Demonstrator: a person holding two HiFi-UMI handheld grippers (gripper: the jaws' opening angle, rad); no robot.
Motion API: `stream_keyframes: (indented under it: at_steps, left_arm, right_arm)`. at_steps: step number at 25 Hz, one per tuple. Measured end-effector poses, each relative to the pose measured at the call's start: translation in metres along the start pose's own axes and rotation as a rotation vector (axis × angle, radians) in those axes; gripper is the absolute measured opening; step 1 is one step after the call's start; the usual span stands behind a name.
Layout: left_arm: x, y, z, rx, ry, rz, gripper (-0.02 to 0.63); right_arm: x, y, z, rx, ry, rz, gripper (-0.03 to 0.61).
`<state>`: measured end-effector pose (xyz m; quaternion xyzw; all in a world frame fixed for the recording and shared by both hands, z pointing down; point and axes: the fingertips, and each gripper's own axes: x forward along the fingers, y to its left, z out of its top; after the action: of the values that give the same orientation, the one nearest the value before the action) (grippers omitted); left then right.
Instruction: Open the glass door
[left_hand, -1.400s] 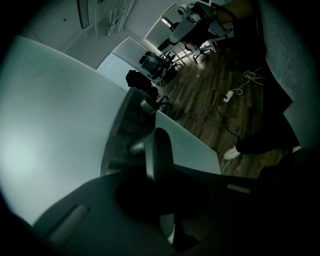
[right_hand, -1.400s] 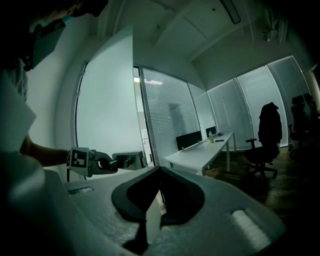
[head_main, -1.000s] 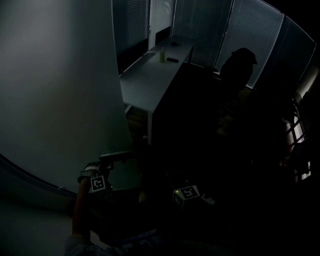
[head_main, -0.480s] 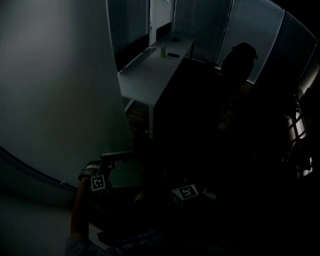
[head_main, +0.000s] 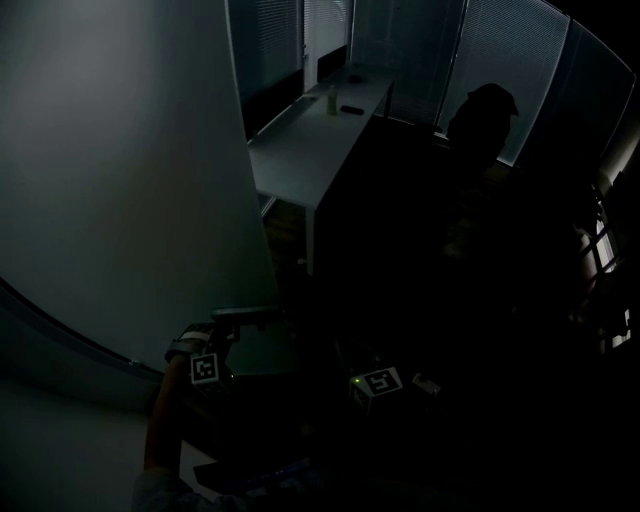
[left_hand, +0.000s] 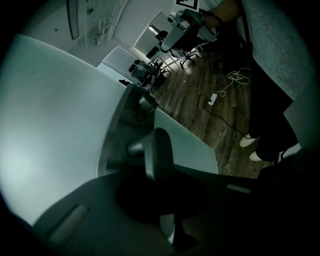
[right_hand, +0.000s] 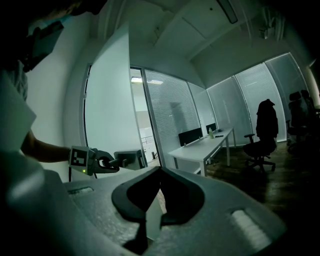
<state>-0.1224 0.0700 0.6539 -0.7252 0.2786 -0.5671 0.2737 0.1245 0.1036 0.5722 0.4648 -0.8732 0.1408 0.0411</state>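
The glass door (head_main: 120, 180) is seen filling the head view from nine to eleven o'clock, with its lever handle (head_main: 245, 314) at about seven. The left gripper (left_hand: 159, 167) is clamped on that handle. The right gripper (right_hand: 160, 171) is held at four o'clock of the handle, jaws together with nothing between them. A white desk (head_main: 300, 150) is seen at twelve.

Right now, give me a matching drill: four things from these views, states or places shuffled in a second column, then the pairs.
1 left gripper
2 right gripper
3 small bottle
4 office chair

A on the white desk
B shut, holding nothing
C clamped on the door handle
D dark garment draped over its back

Pairs: 1-C, 2-B, 3-A, 4-D
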Motion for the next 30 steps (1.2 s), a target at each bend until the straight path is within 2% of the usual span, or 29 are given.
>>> stream_keyframes:
  at_steps: [11,30]
  left_arm:
    - [-0.021,-0.020,0.001,0.022,-0.030,-0.006,0.002]
    - [-0.049,-0.058,0.002,0.053,-0.032,-0.063,0.003]
  right_arm:
    - [-0.018,0.022,-0.003,0.013,-0.014,-0.054,0.002]
    - [-0.054,-0.001,-0.013,0.032,-0.040,-0.122,0.003]
